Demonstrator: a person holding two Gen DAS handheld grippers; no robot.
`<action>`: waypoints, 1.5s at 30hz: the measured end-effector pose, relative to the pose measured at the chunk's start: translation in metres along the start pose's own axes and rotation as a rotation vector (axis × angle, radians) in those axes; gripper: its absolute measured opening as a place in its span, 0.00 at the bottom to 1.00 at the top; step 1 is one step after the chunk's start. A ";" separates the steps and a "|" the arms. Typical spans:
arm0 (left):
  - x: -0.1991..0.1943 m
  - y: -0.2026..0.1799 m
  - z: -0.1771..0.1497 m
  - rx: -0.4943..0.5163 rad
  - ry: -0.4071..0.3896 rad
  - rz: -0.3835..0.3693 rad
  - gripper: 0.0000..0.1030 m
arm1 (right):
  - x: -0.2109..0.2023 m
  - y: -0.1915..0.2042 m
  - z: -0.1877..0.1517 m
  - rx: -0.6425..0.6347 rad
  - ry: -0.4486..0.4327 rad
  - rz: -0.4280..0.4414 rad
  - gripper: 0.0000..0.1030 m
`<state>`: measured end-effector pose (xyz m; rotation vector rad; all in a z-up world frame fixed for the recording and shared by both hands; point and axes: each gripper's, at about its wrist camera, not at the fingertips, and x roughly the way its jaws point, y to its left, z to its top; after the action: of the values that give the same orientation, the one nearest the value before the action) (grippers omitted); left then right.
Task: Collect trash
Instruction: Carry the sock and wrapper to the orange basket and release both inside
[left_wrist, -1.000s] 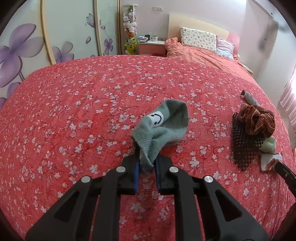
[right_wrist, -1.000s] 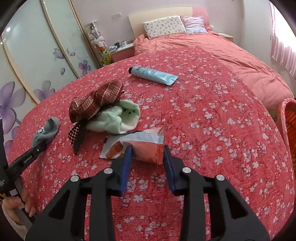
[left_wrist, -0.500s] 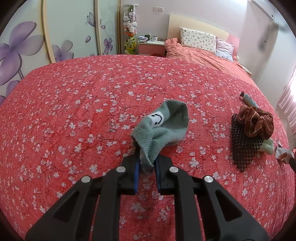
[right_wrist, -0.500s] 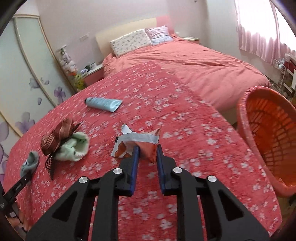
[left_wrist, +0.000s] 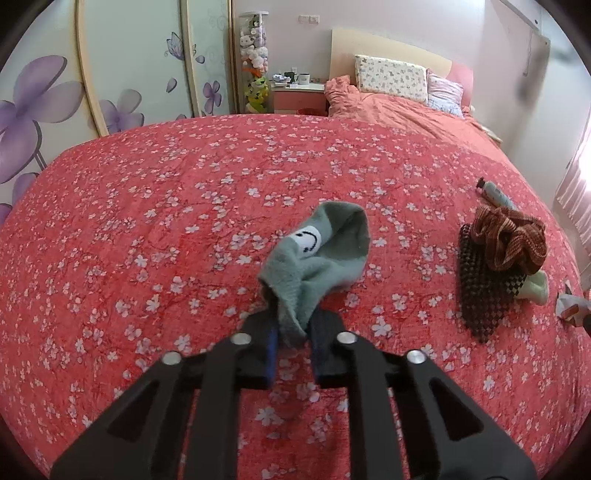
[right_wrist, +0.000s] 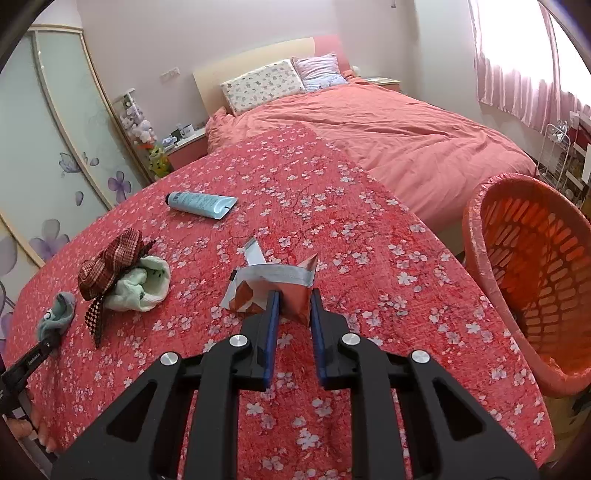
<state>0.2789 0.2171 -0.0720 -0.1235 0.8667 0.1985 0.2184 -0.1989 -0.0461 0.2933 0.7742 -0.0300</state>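
Between the closing jaws of the right gripper (right_wrist: 293, 308), the snack wrapper (right_wrist: 273, 290) looks light, crinkly; the pads pinch its corner.

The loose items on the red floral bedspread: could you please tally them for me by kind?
Socks: 2, a grey-green smiley-face sock and a pale green sock
Cloths: 1, a brown plaid checked cloth
Tubes: 1, a light blue plastic tube
Wrappers: 1, a red and silver foil snack wrapper
Total: 5
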 end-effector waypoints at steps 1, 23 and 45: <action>-0.001 0.000 0.001 0.001 -0.004 -0.003 0.11 | -0.002 0.000 0.001 -0.003 -0.006 0.001 0.14; -0.118 -0.079 0.011 0.107 -0.199 -0.188 0.09 | -0.086 -0.031 0.015 0.012 -0.226 0.053 0.07; -0.183 -0.324 -0.040 0.374 -0.168 -0.603 0.09 | -0.167 -0.148 0.023 0.157 -0.479 -0.172 0.07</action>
<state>0.2061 -0.1289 0.0518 -0.0134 0.6531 -0.5098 0.0950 -0.3608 0.0479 0.3508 0.3187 -0.3133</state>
